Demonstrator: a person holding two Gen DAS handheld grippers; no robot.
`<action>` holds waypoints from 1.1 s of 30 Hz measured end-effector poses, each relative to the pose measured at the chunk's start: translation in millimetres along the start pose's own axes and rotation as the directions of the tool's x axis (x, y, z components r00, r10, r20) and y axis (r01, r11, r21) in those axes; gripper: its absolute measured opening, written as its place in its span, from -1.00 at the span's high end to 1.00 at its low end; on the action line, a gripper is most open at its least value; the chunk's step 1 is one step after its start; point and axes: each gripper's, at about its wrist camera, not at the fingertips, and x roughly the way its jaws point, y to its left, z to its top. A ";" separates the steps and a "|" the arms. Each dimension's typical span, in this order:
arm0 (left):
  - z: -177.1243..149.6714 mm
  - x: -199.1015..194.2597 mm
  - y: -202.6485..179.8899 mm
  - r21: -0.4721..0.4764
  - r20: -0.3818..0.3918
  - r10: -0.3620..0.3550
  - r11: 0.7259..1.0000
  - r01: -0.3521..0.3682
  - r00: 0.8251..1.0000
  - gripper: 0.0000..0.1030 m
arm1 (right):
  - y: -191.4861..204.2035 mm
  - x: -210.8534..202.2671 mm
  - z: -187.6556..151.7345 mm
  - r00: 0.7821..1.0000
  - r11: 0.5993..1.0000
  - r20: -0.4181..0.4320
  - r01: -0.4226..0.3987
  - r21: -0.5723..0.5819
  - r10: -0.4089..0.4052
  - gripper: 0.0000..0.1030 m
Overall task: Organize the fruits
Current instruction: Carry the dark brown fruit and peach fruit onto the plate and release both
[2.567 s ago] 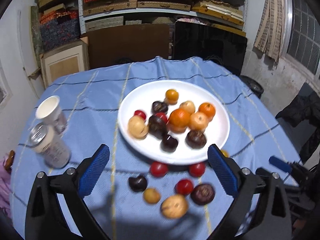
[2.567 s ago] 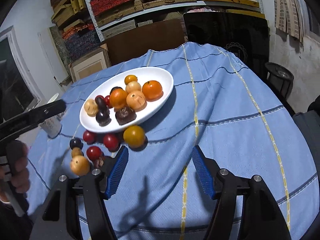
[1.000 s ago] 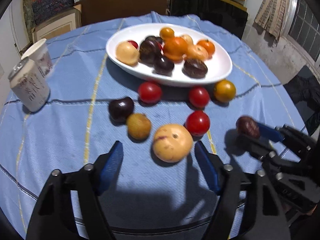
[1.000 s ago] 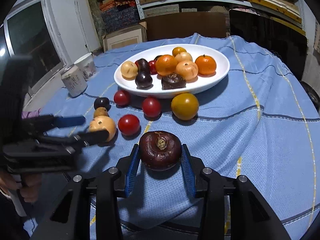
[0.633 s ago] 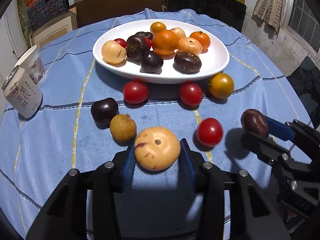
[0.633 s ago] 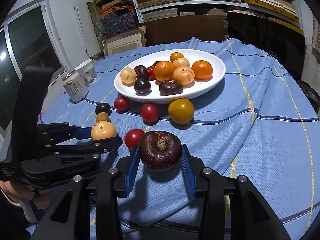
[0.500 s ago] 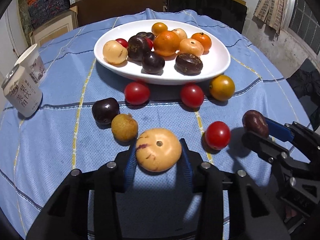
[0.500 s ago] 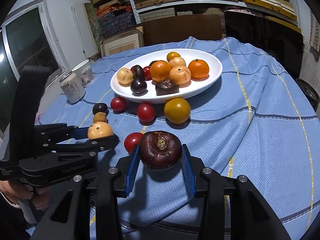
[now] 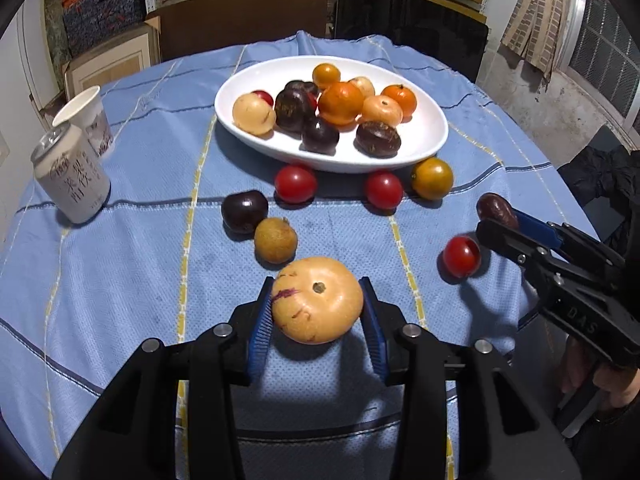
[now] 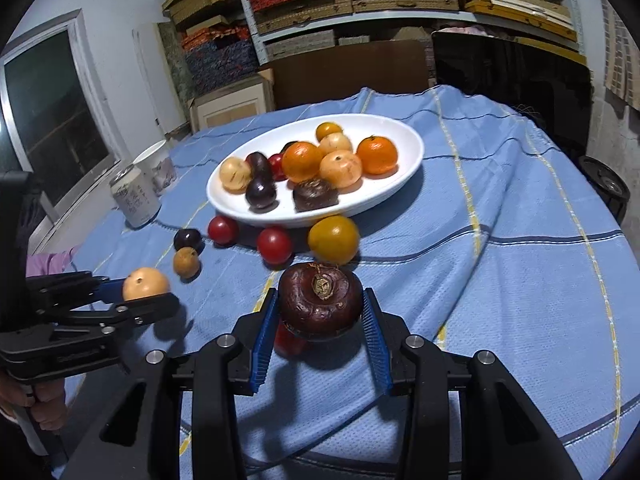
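Observation:
My left gripper (image 9: pixel 317 312) is shut on a tan round fruit (image 9: pixel 318 305) and holds it above the blue cloth; it also shows in the right wrist view (image 10: pixel 145 283). My right gripper (image 10: pixel 320 320) is shut on a dark brown wrinkled fruit (image 10: pixel 321 305), lifted above the cloth; that fruit shows at the right in the left wrist view (image 9: pixel 496 211). A white oval plate (image 9: pixel 430 140) holds several orange, tan and dark fruits. Loose fruits lie before it: red ones (image 9: pixel 295 184), (image 9: pixel 383 190), (image 9: pixel 461 257), a yellow-orange one (image 9: pixel 432 178), a dark plum (image 9: pixel 244 211) and a small brown one (image 9: pixel 275 240).
A drink can (image 9: pixel 71 180) and a paper cup (image 9: pixel 86 118) stand at the table's left. Boxes, shelves and a dark panel (image 9: pixel 408 24) stand behind the table. The round table's edge drops off on the right (image 10: pixel 616 240).
Both grippers closed on their fruits, the left on the tan one, the right on the dark brown one, and both have since lifted them and drawn back from the plate.

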 end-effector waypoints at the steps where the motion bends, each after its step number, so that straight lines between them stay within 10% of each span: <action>1: 0.7 -1.5 0.5 0.002 0.006 0.003 1.000 -0.003 1.000 0.22 | -0.9 -0.7 0.5 1.000 1.000 0.006 0.000 0.007 0.000 0.19; 12: 66.2 -12.6 1.1 0.052 0.100 -0.017 0.999 0.011 0.995 0.22 | 12.0 -6.0 39.9 0.999 0.999 0.015 -0.043 0.009 0.043 0.19; 29: 167.2 81.4 21.7 -0.025 0.062 -0.001 1.000 0.003 0.998 0.22 | -3.8 92.5 123.6 0.999 0.998 -0.023 -0.041 0.042 0.042 0.17; 33: 174.5 83.4 29.6 -0.099 0.081 0.059 0.994 -0.051 0.995 -0.61 | -14.6 99.7 127.0 0.997 0.992 -0.011 -0.073 0.106 0.075 0.09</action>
